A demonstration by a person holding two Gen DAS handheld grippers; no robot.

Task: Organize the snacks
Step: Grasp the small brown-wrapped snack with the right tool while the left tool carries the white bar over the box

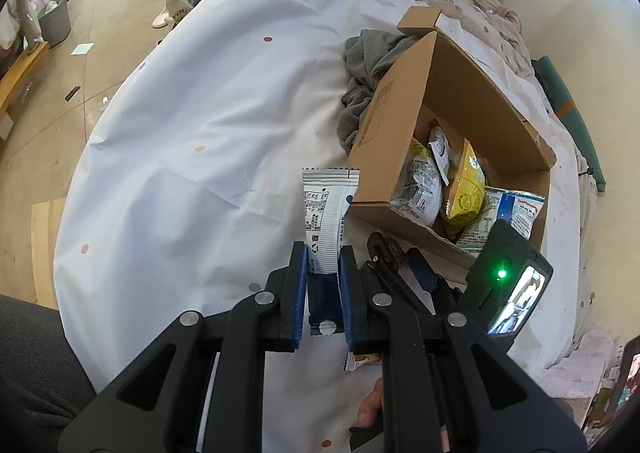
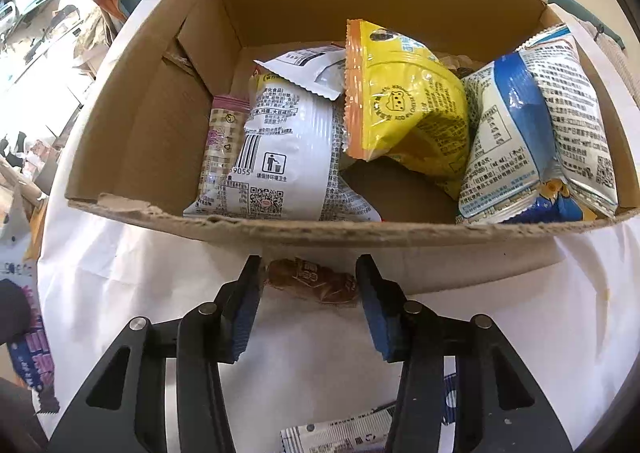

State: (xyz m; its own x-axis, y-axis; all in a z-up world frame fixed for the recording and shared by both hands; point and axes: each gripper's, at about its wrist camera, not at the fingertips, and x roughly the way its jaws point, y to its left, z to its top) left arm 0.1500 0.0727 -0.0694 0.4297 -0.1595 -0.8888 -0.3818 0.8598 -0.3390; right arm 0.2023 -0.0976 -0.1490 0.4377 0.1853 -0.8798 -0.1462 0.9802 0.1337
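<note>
An open cardboard box on a white bed sheet holds several snack bags: a white one, a yellow one, blue-and-white ones. My left gripper is shut on a long white snack packet, held upright above the sheet, left of the box's near corner. My right gripper is open, its fingers either side of a small brown wrapped snack lying on the sheet against the box's front wall. It also shows in the left wrist view.
A grey garment lies behind the box. Another white packet lies on the sheet under my right gripper. A purple packet is at the far left. The bed's edge and floor lie left.
</note>
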